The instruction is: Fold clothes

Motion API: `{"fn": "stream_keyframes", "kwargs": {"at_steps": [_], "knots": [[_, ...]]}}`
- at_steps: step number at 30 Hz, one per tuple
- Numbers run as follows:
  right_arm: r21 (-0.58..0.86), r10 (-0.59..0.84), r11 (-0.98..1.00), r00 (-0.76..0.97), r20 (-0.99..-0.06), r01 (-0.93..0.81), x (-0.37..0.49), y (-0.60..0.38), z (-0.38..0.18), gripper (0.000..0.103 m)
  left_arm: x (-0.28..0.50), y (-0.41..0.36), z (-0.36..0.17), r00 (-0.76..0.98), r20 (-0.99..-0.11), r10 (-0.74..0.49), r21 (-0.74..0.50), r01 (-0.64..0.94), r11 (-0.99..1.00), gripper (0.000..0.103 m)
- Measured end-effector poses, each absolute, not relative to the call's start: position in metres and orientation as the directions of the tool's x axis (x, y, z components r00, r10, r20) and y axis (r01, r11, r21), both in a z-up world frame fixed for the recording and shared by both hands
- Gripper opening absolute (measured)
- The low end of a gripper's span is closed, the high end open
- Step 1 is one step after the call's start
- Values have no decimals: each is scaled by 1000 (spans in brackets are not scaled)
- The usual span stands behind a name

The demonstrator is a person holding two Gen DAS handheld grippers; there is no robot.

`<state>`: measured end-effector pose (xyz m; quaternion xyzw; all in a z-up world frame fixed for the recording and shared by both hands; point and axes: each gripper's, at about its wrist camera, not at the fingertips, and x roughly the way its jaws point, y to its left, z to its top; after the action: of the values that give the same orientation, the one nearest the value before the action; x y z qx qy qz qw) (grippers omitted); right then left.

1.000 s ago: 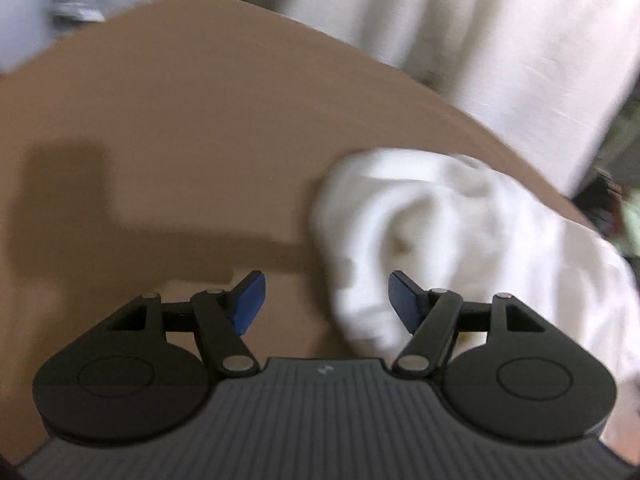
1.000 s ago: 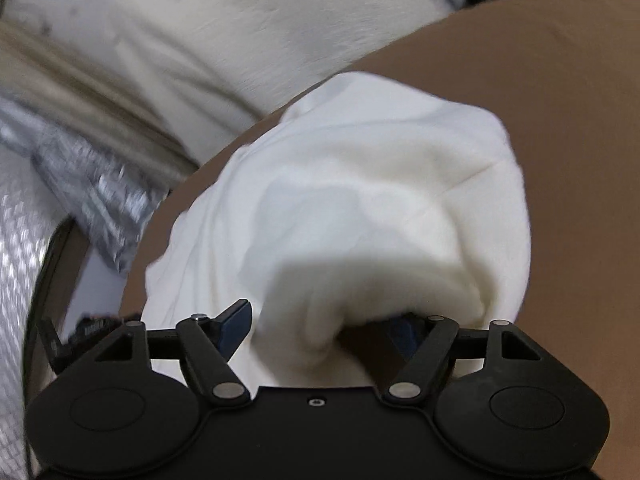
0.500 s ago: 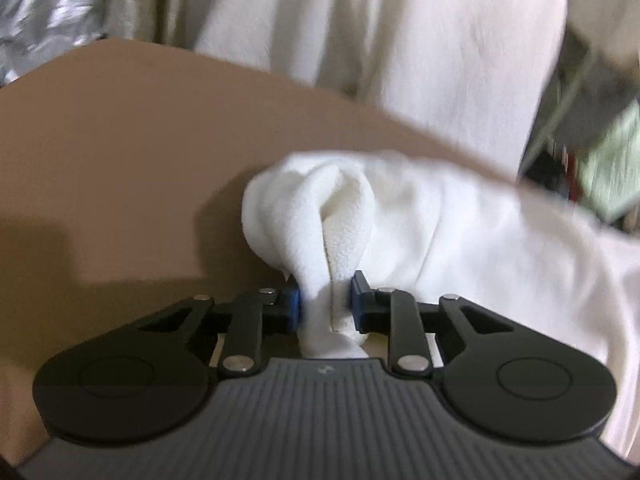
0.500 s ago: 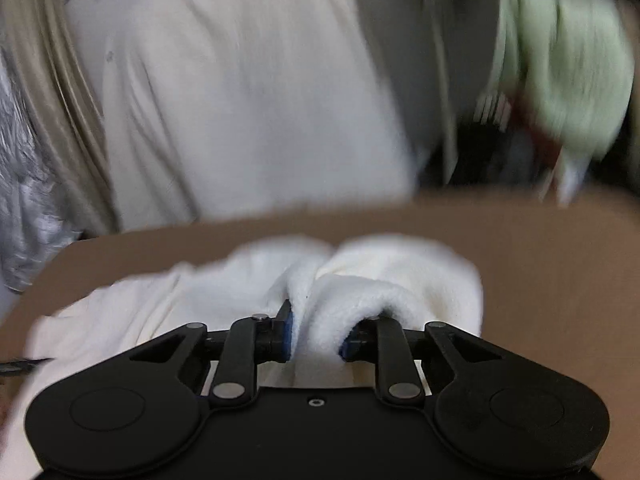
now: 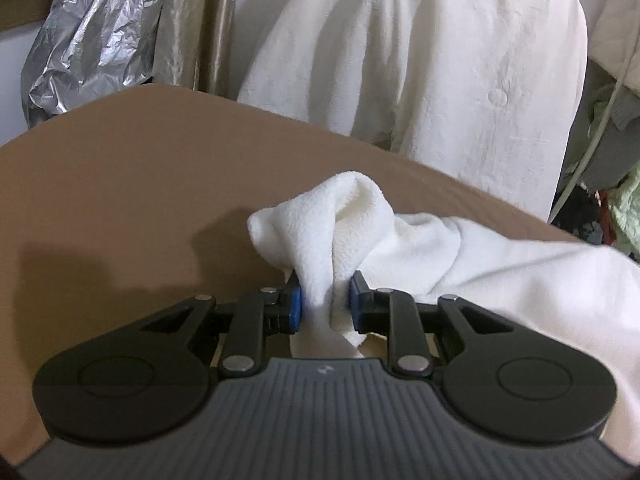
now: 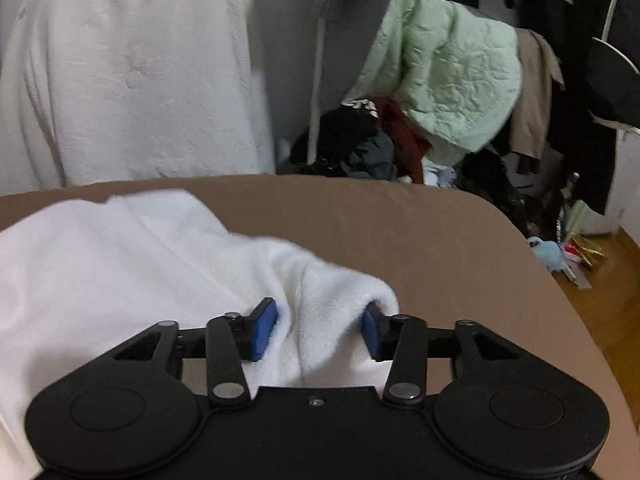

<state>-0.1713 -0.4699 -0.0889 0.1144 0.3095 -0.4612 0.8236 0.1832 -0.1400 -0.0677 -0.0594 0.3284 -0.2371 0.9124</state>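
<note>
White fleece (image 5: pixel 320 240) hides the right gripper's (image 6: pixel 316 330) grip.

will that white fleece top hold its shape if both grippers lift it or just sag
Probably sag: the fleece top bunches into soft folds where the left gripper pinches it. It looks light and fuzzy, so likely not slippery. The right gripper bunches it too.
</note>
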Motion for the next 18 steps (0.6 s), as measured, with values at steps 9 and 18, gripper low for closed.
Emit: {"fn": "stream_keyframes", "kwargs": {"at_steps": [9, 18], "knots": [[-288, -791, 591, 470, -391, 754, -153, -399, -44, 77, 151, -121, 0, 804, -327, -496, -243, 436, 867, 20], [-117, -400, 908, 748, -529, 403, -116, -324, -43, 78, 144, -119, 27, 840, -366, -400, -70, 404, 912, 25]]}}
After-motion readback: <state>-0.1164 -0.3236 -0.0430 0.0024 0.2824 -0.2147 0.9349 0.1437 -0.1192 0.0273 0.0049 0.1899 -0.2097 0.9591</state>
